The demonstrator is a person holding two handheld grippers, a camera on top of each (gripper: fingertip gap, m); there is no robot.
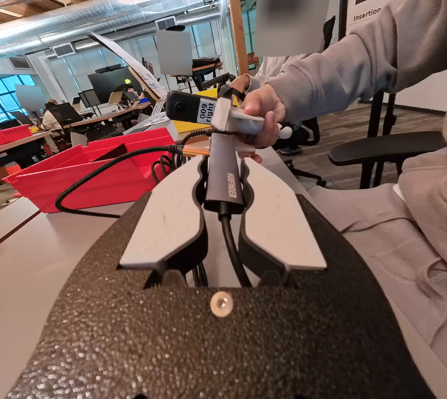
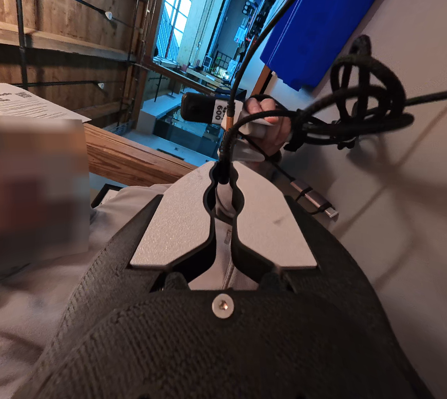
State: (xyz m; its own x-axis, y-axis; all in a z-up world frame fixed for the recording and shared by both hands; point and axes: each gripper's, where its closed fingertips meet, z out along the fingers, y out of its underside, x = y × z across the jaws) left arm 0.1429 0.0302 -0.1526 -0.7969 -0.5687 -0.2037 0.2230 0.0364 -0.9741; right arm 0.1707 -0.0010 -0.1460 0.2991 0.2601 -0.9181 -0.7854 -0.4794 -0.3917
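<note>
My left gripper [image 1: 221, 166] is shut on a dark grey USB hub [image 1: 223, 179], held above the table. The hub's black lead runs back under the fingers. A copper-coloured plug [image 1: 195, 151] on a black braided cable sits in the hub's far end. My right gripper [image 2: 223, 173] is shut on the black plug end of a braided cable [image 2: 266, 116], right at the hub's far end. The copper plug [image 2: 229, 118] shows just beyond it. A hand holds each gripper: the right gripper shows in the left wrist view [image 1: 227, 132], the left gripper in the right wrist view [image 2: 242, 140].
A red bin [image 1: 79, 176] stands on the light grey table [image 1: 36, 254] to the left, a yellow box [image 1: 193, 124] behind it. A blue bin [image 2: 326, 24], a coil of black cable [image 2: 367, 101] and a small grey adapter [image 2: 312, 196] are on the table. A person in grey sits close. The gap from one gripper's tips to the other's is roughly 5 cm.
</note>
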